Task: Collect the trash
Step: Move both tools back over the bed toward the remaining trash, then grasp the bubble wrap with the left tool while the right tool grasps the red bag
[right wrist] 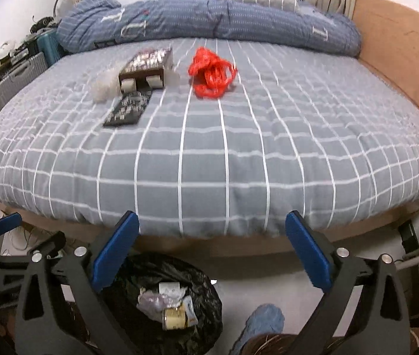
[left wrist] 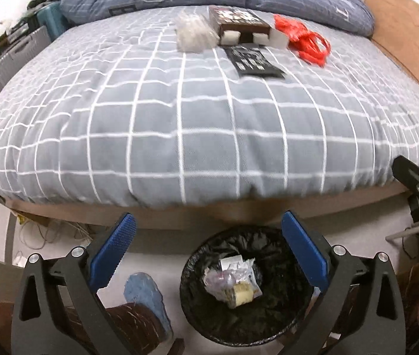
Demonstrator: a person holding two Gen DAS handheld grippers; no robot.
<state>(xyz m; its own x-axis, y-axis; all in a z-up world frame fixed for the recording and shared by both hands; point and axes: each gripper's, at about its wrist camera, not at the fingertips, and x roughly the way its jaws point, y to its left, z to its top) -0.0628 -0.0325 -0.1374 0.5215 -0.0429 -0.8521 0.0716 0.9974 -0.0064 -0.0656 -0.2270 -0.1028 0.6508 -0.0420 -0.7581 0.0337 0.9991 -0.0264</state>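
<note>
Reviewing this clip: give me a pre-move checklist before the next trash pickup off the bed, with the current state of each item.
1. Left gripper empty, jaws wide: ok.
2. Right gripper empty, jaws wide: ok.
3. Bin within reach, black liner open, room above the trash already inside: ok.
4. Trash left on the bed: not ok. Red plastic bag, brown box, black packet and clear wrapper remain.
5. Path across the checked cover to those items free of obstacles: ok.
6. Whether the brown box is empty trash: cannot tell.

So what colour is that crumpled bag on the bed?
Red, clearest in the right wrist view.
</note>
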